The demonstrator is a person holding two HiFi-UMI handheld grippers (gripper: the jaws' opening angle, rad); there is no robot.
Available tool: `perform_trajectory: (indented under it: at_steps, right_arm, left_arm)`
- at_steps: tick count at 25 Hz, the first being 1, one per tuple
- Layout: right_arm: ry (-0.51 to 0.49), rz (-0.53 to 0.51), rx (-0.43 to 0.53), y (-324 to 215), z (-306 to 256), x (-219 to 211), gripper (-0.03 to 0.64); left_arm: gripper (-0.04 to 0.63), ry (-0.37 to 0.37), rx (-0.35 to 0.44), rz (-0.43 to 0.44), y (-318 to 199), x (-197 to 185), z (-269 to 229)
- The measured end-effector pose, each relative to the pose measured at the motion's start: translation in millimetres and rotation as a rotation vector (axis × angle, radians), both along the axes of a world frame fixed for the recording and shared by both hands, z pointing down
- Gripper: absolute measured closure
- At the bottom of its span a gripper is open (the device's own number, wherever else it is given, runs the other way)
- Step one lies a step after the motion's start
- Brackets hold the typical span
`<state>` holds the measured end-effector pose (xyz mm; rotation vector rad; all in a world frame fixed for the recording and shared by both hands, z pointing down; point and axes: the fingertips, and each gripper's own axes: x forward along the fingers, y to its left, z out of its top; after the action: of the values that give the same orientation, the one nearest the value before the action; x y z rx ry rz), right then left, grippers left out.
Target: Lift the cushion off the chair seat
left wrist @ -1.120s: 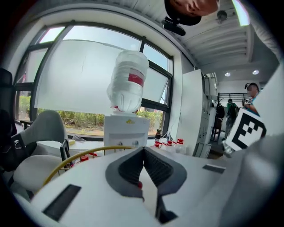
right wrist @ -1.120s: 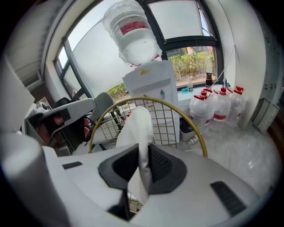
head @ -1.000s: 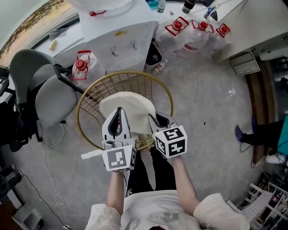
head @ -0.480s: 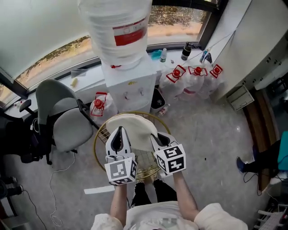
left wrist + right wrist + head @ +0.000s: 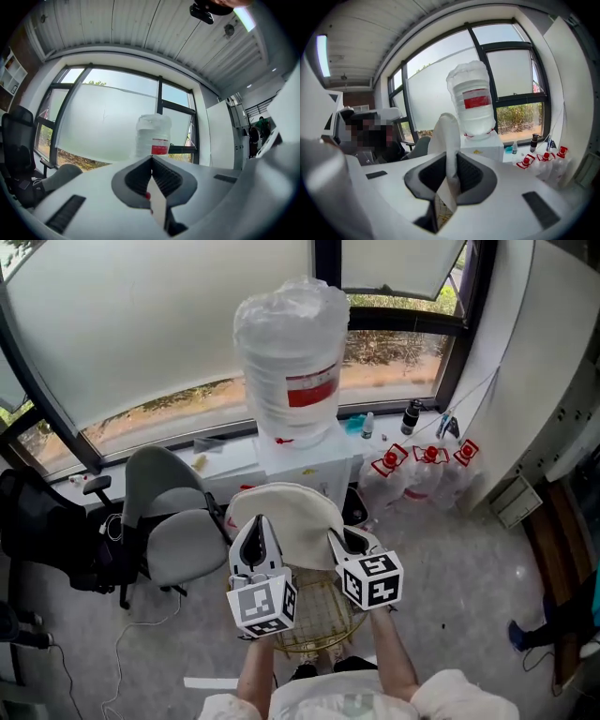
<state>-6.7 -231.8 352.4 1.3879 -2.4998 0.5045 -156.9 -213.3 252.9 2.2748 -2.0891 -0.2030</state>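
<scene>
The cushion (image 5: pixel 286 521), a round cream pad, is held up in the air between the two grippers, its near edge toward the person and its far edge in front of the water dispenser (image 5: pixel 305 465). Below it, the gold wire chair (image 5: pixel 319 620) shows under the grippers with its bare lattice seat open to view, so the cushion is off the seat. The left gripper (image 5: pixel 256 526) grips the cushion's near left edge; in the left gripper view its jaws are pressed nearly together on a thin pale wedge of cushion (image 5: pixel 159 208). The right gripper (image 5: pixel 339 542) has the near right edge, and in the right gripper view its jaws are clamped on a thicker fold of the cushion (image 5: pixel 447 140), which rises upright above them, with a bit of the chair's lattice (image 5: pixel 440 211) visible beneath. Behind the cushion, a large clear bottle (image 5: pixel 291 362) with a red label sits upturned on the dispenser, in front of the window. To the left stands a grey office chair (image 5: pixel 173 535), just beside the wire chair. To the right of the dispenser, several clear jugs (image 5: pixel 427 474) with red caps stand together on the floor (image 5: pixel 469 596).
</scene>
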Motion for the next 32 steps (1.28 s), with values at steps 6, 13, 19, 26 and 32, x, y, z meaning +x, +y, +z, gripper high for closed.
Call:
perform_trajectory:
  at_steps: [6, 13, 19, 26, 32]
  right_arm:
    - [-0.035, -0.01, 0.207, -6.0, -82.6, -15.0, 0.557]
    - [-0.08, -0.031, 0.433, 7.2, -176.2, -22.9, 0.556]
    - [-0.126, -0.043, 0.563, 26.8, -226.1, -18.9, 0.555]
    - [-0.136, -0.03, 0.622, 39.2, -239.7, -11.3, 0.555]
    - [-0.101, -0.018, 0.632, 41.9, -237.7, -11.1, 0.555]
  left_arm:
    - [0.581, -0.053, 0.071, 0.008, 15.1, 3.3, -38.1]
    - [0.581, -0.065, 0.157, -0.024, 25.6, -3.4, -86.9]
    - [0.581, -0.107, 0.191, -0.055, 36.7, -5.9, -121.6]
    - [0.581, -0.1, 0.242, -0.051, 51.4, -3.0, -140.4]
    - [0.582, -0.088, 0.245, -0.058, 58.0, -4.8, -142.1]
